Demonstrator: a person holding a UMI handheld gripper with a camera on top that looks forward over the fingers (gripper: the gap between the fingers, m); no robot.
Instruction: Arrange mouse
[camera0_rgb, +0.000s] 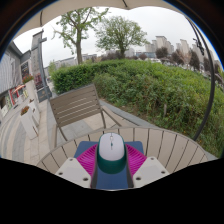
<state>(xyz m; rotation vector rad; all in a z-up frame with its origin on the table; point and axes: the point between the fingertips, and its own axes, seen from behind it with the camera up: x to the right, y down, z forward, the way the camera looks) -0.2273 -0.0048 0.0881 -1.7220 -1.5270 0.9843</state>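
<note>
A white mouse (111, 149) with a dark teal rear part sits between my two fingers. My gripper (111, 160) is shut on it: the magenta pads (89, 159) press on both its sides. Under it lies a blue mouse pad (112, 181) on a round wooden slatted table (172, 150). I cannot tell whether the mouse rests on the pad or is held just above it.
A wooden slatted chair (84, 104) stands just beyond the table's far edge. Behind it are a paved path (62, 122), a green hedge (150, 85), trees and distant buildings. Bare table slats show to the right and left of the mouse pad.
</note>
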